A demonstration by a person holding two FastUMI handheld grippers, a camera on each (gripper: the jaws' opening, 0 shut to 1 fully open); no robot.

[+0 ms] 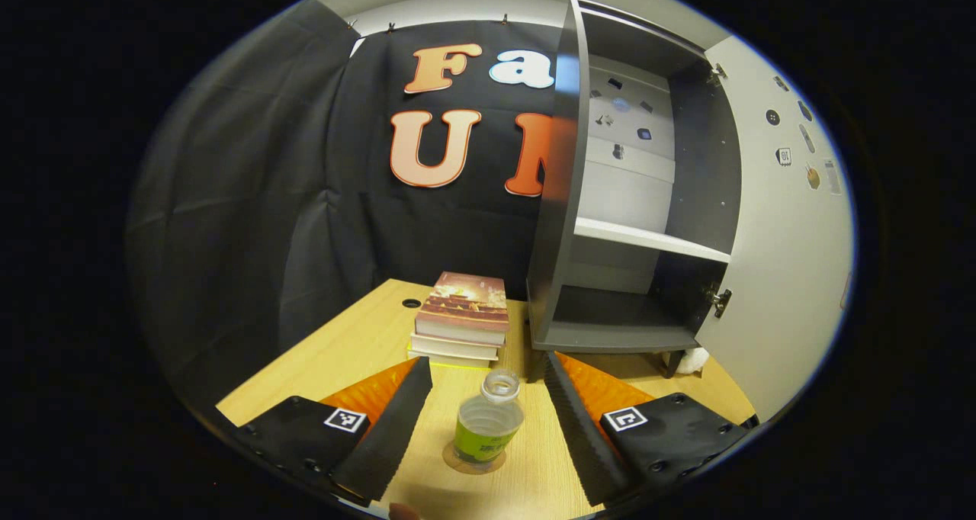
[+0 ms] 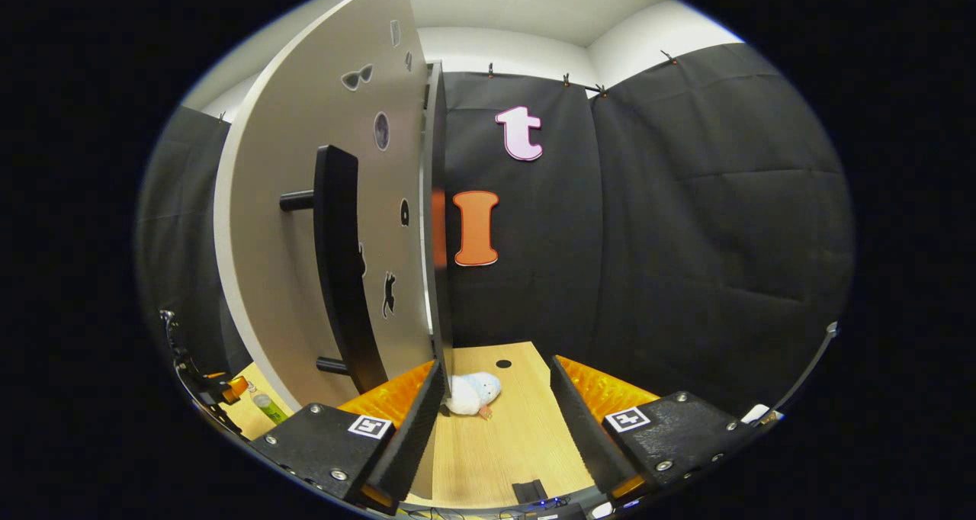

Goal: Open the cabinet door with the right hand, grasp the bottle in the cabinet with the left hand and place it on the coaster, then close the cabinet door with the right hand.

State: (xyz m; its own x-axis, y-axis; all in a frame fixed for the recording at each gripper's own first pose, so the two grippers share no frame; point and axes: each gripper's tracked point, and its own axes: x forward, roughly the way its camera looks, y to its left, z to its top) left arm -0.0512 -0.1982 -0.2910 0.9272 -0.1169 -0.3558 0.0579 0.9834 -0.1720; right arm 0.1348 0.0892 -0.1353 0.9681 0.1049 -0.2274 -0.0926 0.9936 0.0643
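A clear bottle [image 1: 488,425] with a green label and no cap stands upright on a round brown coaster [image 1: 474,461] on the wooden table. My left gripper [image 1: 488,417] is open, its fingers spread on either side of the bottle without touching it. Behind stands the dark grey cabinet [image 1: 633,223], its white door [image 1: 785,223] swung wide open to the right and its shelves bare. In the right gripper view the door [image 2: 305,223] and its black bar handle [image 2: 339,268] stand just left of my right gripper [image 2: 492,421], which is open and holds nothing. The bottle [image 2: 268,407] shows small at lower left.
A stack of books [image 1: 462,318] lies on the table left of the cabinet. A small white plush toy [image 2: 471,394] lies on the table by the door's bottom edge. A cable hole [image 2: 503,364] is in the tabletop. Black cloth walls close the booth.
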